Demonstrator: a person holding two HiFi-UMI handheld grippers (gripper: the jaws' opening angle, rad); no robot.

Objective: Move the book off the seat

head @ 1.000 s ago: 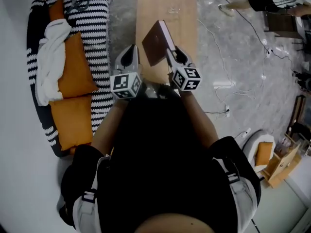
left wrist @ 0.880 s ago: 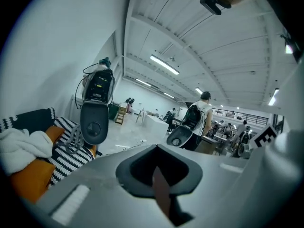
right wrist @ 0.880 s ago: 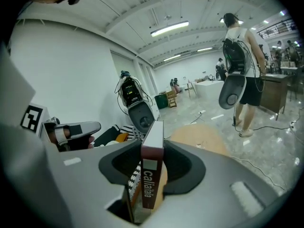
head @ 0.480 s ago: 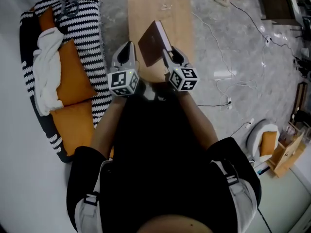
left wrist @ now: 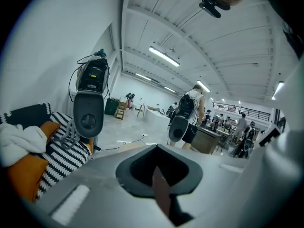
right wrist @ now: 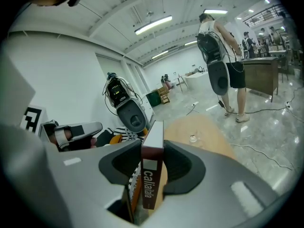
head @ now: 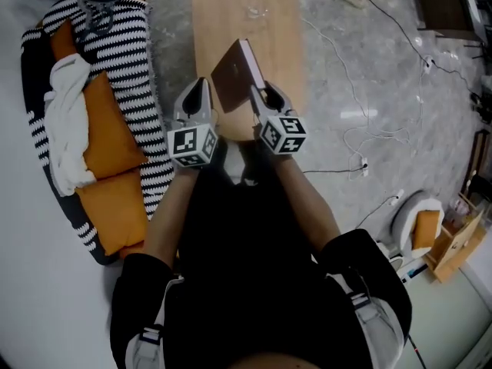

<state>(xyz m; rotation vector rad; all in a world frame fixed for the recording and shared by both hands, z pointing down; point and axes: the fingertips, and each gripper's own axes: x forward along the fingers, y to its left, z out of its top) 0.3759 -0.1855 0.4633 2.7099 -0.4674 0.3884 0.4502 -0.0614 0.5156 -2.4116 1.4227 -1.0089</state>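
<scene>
Two tools are held out side by side ahead of the person, at the near end of a long wooden surface (head: 246, 14). The right tool (head: 258, 95) is closed on the book (head: 233, 74). In the right gripper view the book's dark red spine is seen clamped upright between the two black pads, which are kept apart by its thickness. The book is gripped near its 5 o'clock corner, and its brown cover is turned toward 9 o'clock. It is seen against the surface, well apart from the seat; whether its lower edge rests on the wood cannot be told.

The left tool (head: 200, 87) is held just beside the book, at its 8 o'clock. Its jaws are drawn together, with only a thin slit left between the pads, and nothing is gripped by them. Whether this tool touches the book cannot be told.

The seat (head: 142, 68), covered in black and white stripes, is found at 10 o'clock from the tools, on the pale floor (head: 369, 68). Orange cushions (head: 108, 133) and a crumpled white cloth (head: 65, 118) are laid on it. Loose cables (head: 350, 141) are strewn over the floor at 3 o'clock. In the gripper views, people are seen standing far off in a large hall.
</scene>
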